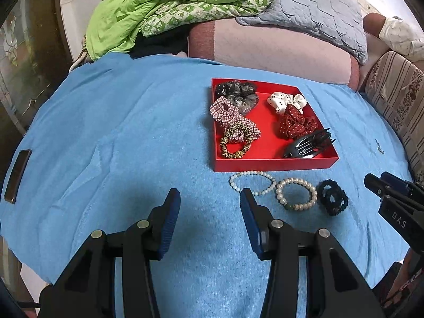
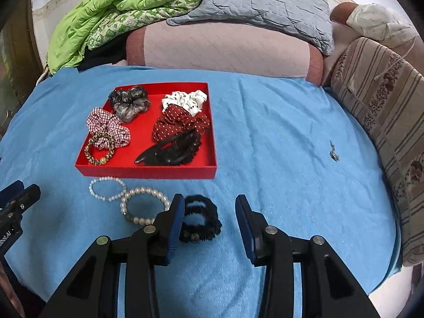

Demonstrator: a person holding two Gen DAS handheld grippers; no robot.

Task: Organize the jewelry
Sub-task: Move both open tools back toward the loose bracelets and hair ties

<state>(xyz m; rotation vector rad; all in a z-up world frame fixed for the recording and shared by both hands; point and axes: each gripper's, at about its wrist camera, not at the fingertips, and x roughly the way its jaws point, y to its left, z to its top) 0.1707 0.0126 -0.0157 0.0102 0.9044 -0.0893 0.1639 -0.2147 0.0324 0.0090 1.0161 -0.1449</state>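
A red tray (image 1: 275, 163) (image 2: 148, 171) on the blue towel holds several scrunchies and a black claw clip (image 1: 310, 144) (image 2: 172, 149). In front of it lie a thin pearl bracelet (image 1: 250, 182) (image 2: 107, 188), a larger pearl bracelet (image 1: 296, 194) (image 2: 143, 204) and a black hair tie (image 1: 332, 197) (image 2: 201, 218). My left gripper (image 1: 209, 198) is open and empty, its right finger by the thin bracelet. My right gripper (image 2: 209, 205) is open and empty, with the black hair tie just inside its left finger.
A dark phone (image 1: 17, 176) lies at the towel's left edge. A small dark item (image 2: 334, 152) lies on the towel to the right. Green quilt (image 1: 169, 8), grey pillow (image 2: 265, 2) and pink cushion (image 2: 220, 50) sit behind; a striped cushion (image 2: 384, 122) lies right.
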